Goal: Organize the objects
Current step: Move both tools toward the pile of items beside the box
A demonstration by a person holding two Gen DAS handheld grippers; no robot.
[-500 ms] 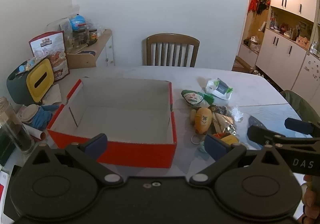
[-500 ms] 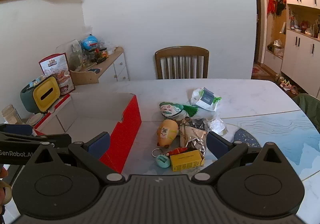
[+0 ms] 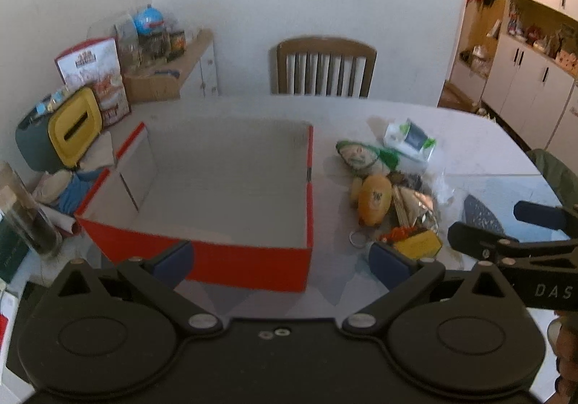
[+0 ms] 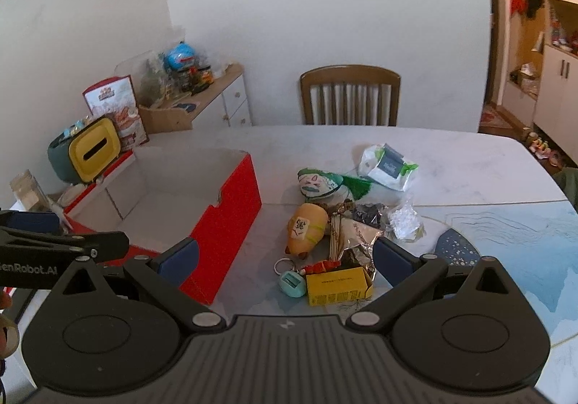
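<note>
An empty red cardboard box [image 3: 249,261] [image 4: 231,223] with a white inside sits on the table. To its right lies a heap of small things: an orange plush toy [image 4: 307,229] [image 3: 374,200], a green and white plush [image 4: 319,182] [image 3: 361,156], a white tissue pack [image 4: 388,165] [image 3: 408,142], a yellow carton [image 4: 339,286], a teal keychain [image 4: 292,283] and foil wrappers [image 4: 357,238]. My left gripper [image 3: 280,265] stands open over the box's near wall. My right gripper [image 4: 285,259] is open just short of the heap, holding nothing.
A wooden chair [image 4: 349,95] stands at the table's far side. At the left are a yellow and green container [image 3: 57,129], a snack bag [image 3: 94,79], a glass jar [image 3: 25,216] and a cluttered sideboard [image 4: 195,93]. White cupboards [image 3: 534,43] fill the right.
Both grippers have tipped slightly downward and moved a little closer to the table; the box and heap sit larger in view. Nothing was taken hold of.
</note>
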